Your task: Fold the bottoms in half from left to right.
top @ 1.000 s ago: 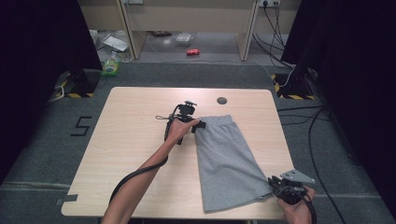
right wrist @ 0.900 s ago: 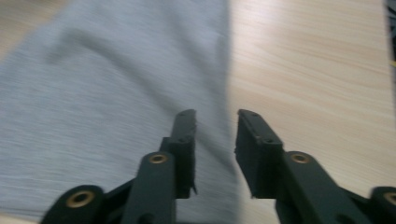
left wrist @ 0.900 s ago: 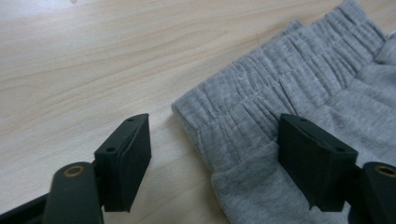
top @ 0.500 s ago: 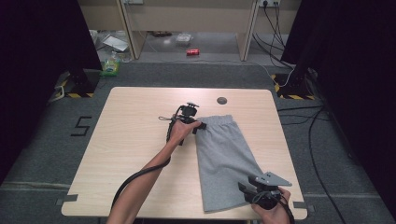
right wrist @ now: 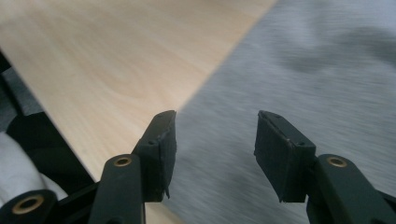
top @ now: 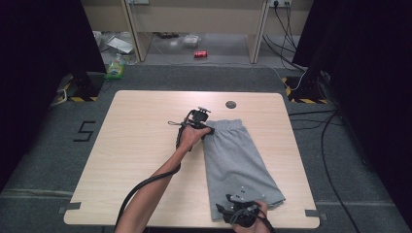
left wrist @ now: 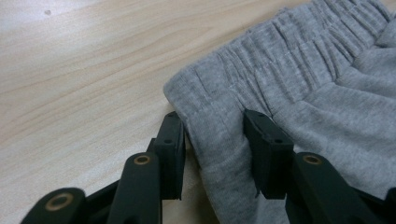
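Observation:
A pair of grey shorts (top: 240,155) lies flat on the wooden table (top: 141,145), waistband at the far end and leg hems toward the near edge. My left gripper (top: 208,130) is at the waistband's left corner. In the left gripper view it (left wrist: 212,154) stands open, its jaws astride the edge of the shorts (left wrist: 303,79). My right gripper (top: 222,208) is at the near left corner of the hem, by the table's front edge. In the right gripper view it (right wrist: 212,149) is open over the grey cloth (right wrist: 327,70), beside bare wood (right wrist: 116,56).
A dark round cable port (top: 231,104) sits in the table behind the shorts. Bare wood stretches over the table's left half. Beyond the table, on the floor, are a red can (top: 200,54), a green item (top: 115,72) and cables (top: 311,121).
My right gripper has moved left along the table's front edge, from the shorts' near right corner to the near left part of the hem. The left gripper has stayed at the waistband.

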### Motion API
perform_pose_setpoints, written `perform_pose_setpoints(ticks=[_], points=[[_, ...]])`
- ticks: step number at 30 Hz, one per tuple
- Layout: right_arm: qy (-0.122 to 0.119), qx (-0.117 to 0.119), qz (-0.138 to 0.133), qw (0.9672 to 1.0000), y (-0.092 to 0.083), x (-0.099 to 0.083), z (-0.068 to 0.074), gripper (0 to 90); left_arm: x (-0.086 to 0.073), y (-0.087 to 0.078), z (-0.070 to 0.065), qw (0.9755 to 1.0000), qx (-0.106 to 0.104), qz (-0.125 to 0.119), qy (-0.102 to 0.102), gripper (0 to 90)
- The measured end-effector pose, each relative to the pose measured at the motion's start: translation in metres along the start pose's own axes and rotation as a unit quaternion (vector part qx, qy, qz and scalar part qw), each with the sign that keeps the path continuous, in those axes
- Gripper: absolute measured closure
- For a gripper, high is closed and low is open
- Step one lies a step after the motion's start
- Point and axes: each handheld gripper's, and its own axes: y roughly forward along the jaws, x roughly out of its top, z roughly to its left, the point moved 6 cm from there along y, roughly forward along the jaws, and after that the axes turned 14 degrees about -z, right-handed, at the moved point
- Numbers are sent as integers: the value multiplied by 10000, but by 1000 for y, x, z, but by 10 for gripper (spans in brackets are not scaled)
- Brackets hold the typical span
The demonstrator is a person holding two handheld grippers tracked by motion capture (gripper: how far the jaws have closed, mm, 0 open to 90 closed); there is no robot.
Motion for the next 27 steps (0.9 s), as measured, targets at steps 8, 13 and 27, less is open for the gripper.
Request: perform_pose_setpoints(ticks=[8,13,27], points=[[-110,156,191,9996,17,-7,17,433,3,3,3,9999,92,-57,15,599],[-742,-28,303,9968,24,-7,25,455,4,4,4,9999,108,-66,15,595],[-698,607,202,9955,59,8,47,817,0,-16,43,9997,201,49,153,623]])
